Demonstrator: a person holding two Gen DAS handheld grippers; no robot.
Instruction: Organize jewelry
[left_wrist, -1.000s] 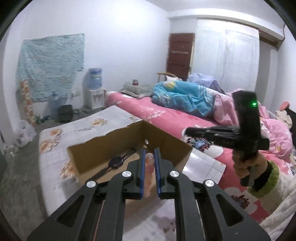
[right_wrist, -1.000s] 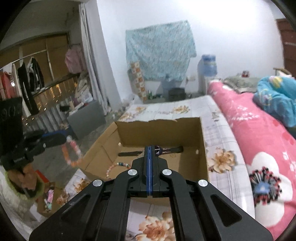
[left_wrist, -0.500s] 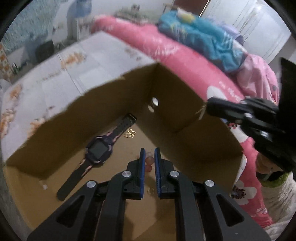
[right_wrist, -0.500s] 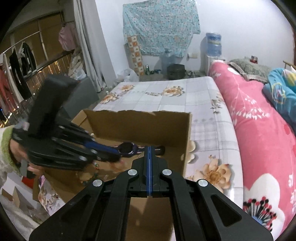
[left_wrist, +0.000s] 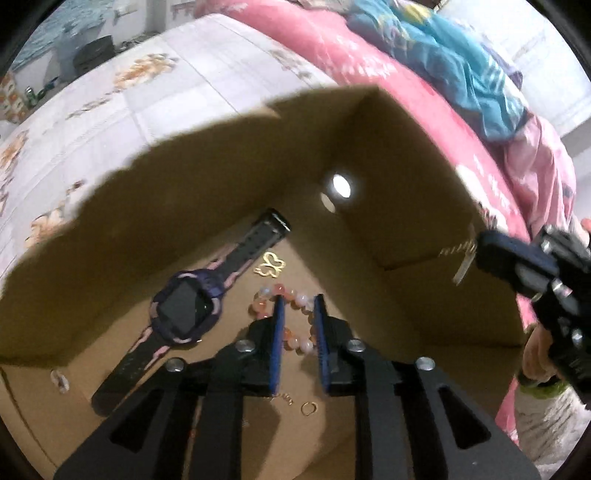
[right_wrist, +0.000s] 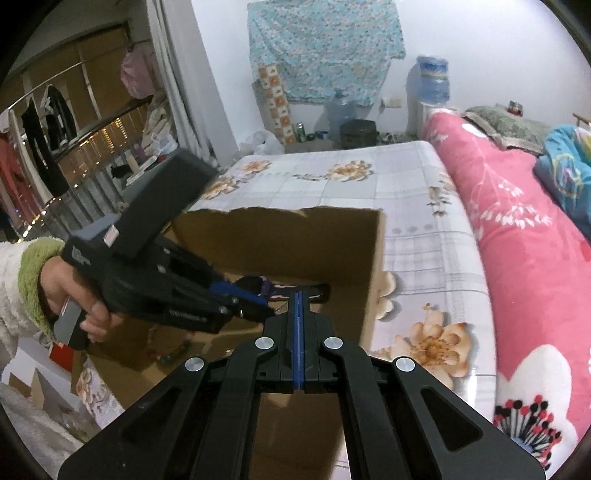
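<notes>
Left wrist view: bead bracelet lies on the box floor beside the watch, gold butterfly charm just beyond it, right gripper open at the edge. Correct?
Not quite: the right gripper is shut, blue pads pressed together in the right wrist view. The bead bracelet, watch, butterfly charm and box are as you say.

A torn cardboard box (right_wrist: 332, 240) sits on the floral-sheeted bed (right_wrist: 406, 192).

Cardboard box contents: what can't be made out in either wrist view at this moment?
- Bead bracelet, left wrist view: its sides sit behind the left gripper's fingers, so contact is unclear.
- Small gold ring and the clear piece by the wall, same view: too small to identify.
- Watch, right wrist view: mostly hidden by both grippers.
- Cardboard box floor, right wrist view: dim and blurred; the beads there are unreadable.
</notes>
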